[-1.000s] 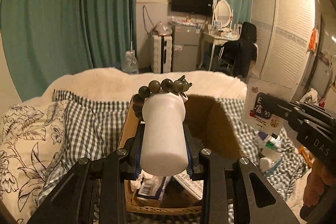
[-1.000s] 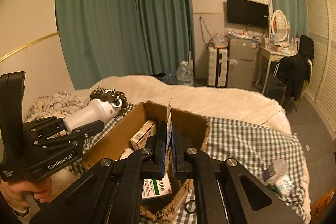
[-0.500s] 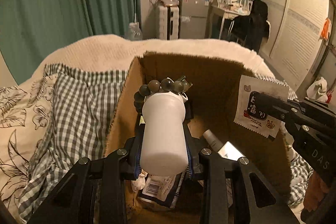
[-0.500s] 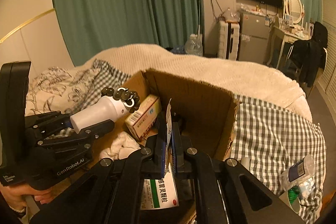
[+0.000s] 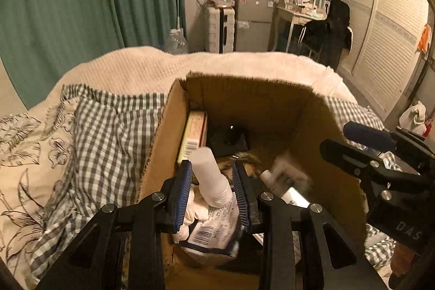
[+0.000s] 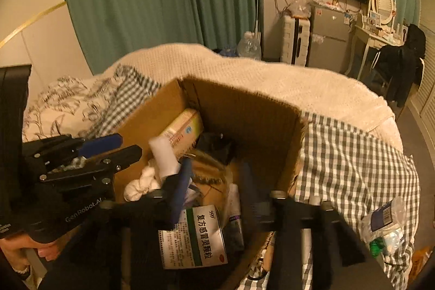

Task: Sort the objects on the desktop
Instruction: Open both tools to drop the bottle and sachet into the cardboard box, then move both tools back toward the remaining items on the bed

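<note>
We hold both grippers over an open cardboard box point(image 5: 320, 132) that sits on a bed. Nearest us, the left gripper point(image 5: 213, 192) has its blue-padded jaws apart around a white bottle point(image 5: 210, 178); the bottle lies tilted between them, its cap toward us, and the pads do not press on it. Under it we see a white pouch with a barcode point(image 5: 214, 230) and a knotted white cloth point(image 6: 141, 182). The right gripper point(image 6: 214, 186) is blurred, its jaws opening with nothing gripped, above a green-and-white medicine box point(image 6: 193, 238) lying inside the box. Farther in, a pale yellow carton point(image 5: 193, 135) leans against the left wall. Beyond the box lie a checked sheet point(image 5: 108, 132), a cream blanket point(image 5: 152, 67) and green curtains point(image 5: 81, 4).
</note>
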The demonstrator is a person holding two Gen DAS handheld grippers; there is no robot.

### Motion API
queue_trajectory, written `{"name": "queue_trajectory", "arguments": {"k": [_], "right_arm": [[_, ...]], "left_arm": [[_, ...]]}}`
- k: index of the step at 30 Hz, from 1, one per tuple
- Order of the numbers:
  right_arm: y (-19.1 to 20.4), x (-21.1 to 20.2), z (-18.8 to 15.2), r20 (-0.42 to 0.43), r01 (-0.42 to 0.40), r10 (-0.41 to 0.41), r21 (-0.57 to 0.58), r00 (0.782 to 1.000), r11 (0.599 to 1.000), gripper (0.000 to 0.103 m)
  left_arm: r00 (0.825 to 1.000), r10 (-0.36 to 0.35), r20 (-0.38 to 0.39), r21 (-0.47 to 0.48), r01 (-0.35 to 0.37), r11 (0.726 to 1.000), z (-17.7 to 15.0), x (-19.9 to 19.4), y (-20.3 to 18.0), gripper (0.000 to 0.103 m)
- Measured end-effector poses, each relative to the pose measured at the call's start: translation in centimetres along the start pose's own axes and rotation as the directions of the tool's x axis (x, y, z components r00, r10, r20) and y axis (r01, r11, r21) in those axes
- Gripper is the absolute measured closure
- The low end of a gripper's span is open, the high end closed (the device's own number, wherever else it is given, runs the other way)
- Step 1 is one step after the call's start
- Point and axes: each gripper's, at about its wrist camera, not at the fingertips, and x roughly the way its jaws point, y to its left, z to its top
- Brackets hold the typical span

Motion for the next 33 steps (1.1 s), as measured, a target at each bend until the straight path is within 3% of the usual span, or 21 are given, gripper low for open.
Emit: {"name": "queue_trajectory", "arguments": {"k": [4, 12, 16, 21, 27, 33], "right_arm": [[0.4, -2.9, 0.9, 0.05, 0.015, -0.015, 0.0, 0.999, 1.0, 0.051], [0.9, -9.1, 2.0, 0.16, 0.025, -0.025, 0.003, 0.987, 1.0, 0.051], [1.1, -12.2, 2.1, 0.21, 0.036, -0.035, -0.001, 0.977, 0.999, 0.049], [0.6, -16.1, 2.0, 0.271, 0.052, -0.051, 0.004, 0.961, 0.999, 0.045], [-1.0, -20.7, 1.4, 0.34, 0.073, -0.078, 0.027, 0.937, 0.997, 0.036], [-3.1, -24.6, 0.6, 0.382, 0.103, -0.115, 0.054, 0.917, 0.993, 0.026]], "left_arm": [[0.999, 0.002, 0.045, 0.0, -0.002, 1.0, 0.7, -2.9, -0.4, 0.07], [0.988, 0.007, 0.157, 0.005, -0.007, 1.0, 2.1, -9.4, -1.3, 0.07], [0.977, 0.01, 0.213, 0.0, -0.01, 1.0, 2.5, -12.4, -2.1, 0.059], [0.965, 0.0, 0.264, 0.009, -0.003, 1.0, 2.7, -15.4, -3.4, 0.058], [0.945, -0.013, 0.328, 0.007, 0.012, 1.0, 2.8, -18.2, -5.4, 0.034], [0.908, -0.03, 0.419, 0.026, 0.021, 0.999, 2.7, -20.9, -7.9, 0.01]]}}
